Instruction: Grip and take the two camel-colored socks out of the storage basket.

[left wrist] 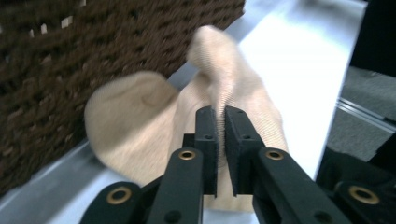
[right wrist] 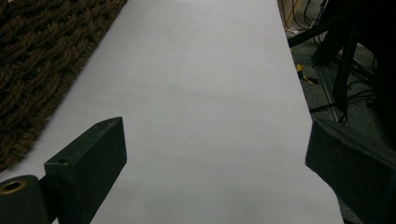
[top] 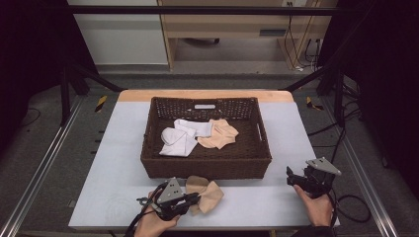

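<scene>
A pale grey surface (top: 118, 148) is shown from the high view, with a dark brown woven basket (top: 206, 165) set at its middle, nearer the far edge. Inside the basket, a white sock (top: 177, 142) is seen at the left, a second white sock (top: 196, 127) just beside it toward the far wall, and a beige sock (top: 218, 134) at the right, touching the second white one.

A second beige sock (top: 205, 193) is seen on the surface near its near edge, just in front of the basket's near wall. The left hand-held gripper (top: 193, 200), held in the left hand (top: 150, 224) at the near edge, is pointed rightward at this sock. In the left gripper view the jaws are drawn almost together, with a fold of the beige sock (left wrist: 140, 126) pinched between them; the cloth is raised into a peak beyond the jaw tips, and the basket wall (left wrist: 70, 60) is seen close behind it.

The right hand-held gripper (top: 291, 176) is held in the right hand (top: 318, 207) near the near right corner of the surface, well apart from the sock and just beside the basket's near right corner. In the right gripper view its jaws are spread wide over bare surface (right wrist: 205, 102), with nothing between them, and the basket's wall (right wrist: 42, 51) is seen at the left.
</scene>
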A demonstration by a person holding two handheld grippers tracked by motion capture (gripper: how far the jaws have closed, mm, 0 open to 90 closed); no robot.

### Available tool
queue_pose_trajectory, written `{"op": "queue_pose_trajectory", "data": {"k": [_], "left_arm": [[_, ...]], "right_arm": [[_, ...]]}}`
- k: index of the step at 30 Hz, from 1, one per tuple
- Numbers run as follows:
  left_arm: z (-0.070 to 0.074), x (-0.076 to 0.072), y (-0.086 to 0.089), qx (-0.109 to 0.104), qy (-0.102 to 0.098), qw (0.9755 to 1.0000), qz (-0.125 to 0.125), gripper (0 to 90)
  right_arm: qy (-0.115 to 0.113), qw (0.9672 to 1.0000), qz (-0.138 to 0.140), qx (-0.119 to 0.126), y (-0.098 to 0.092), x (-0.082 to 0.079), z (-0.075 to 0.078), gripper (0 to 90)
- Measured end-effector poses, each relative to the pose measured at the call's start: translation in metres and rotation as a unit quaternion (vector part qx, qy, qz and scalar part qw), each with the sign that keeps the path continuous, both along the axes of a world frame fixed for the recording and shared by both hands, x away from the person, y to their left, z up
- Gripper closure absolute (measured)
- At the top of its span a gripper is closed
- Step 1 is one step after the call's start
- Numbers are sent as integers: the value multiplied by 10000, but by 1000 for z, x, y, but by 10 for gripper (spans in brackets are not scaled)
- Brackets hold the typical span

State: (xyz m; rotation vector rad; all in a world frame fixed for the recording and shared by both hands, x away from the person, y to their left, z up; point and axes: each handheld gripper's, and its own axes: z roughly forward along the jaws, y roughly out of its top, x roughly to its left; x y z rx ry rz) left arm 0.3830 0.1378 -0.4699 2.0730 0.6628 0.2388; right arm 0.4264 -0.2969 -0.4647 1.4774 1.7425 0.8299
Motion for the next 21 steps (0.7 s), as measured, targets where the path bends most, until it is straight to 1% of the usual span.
{"op": "queue_pose_trajectory", "data": {"k": [2, 3, 8, 11, 13, 15, 19, 21], "left_arm": [[-3, 1, 0, 6, 4, 10000, 66, 762], [-3, 1, 1, -4, -10, 9999, 102, 724], [0, 2, 7, -203, -60, 9991, 367, 562], [0, 1, 11, -304, -106, 9979, 556, 449], [0, 2, 15, -383, -49, 9970, 676, 408], [-1, 1, 20, -403, -59, 9962, 771, 376], [0, 0, 33, -431, -112, 9947, 925, 350], [0, 0, 43, -452, -122, 9934, 1043, 348]], "right_arm": [[6, 10000, -7, 15, 0, 0, 0, 56], [11, 10000, -10, 22, 0, 0, 0, 55], [6, 10000, 0, -2, 0, 0, 0, 55], [-6, 10000, 0, 1, 0, 0, 0, 55], [-4, 10000, -1, 0, 0, 0, 0, 55], [-1, 10000, 0, -3, 0, 0, 0, 55], [-37, 10000, -3, 11, 0, -1, 0, 55], [-49, 10000, -16, 24, 0, -1, 1, 54]]}}
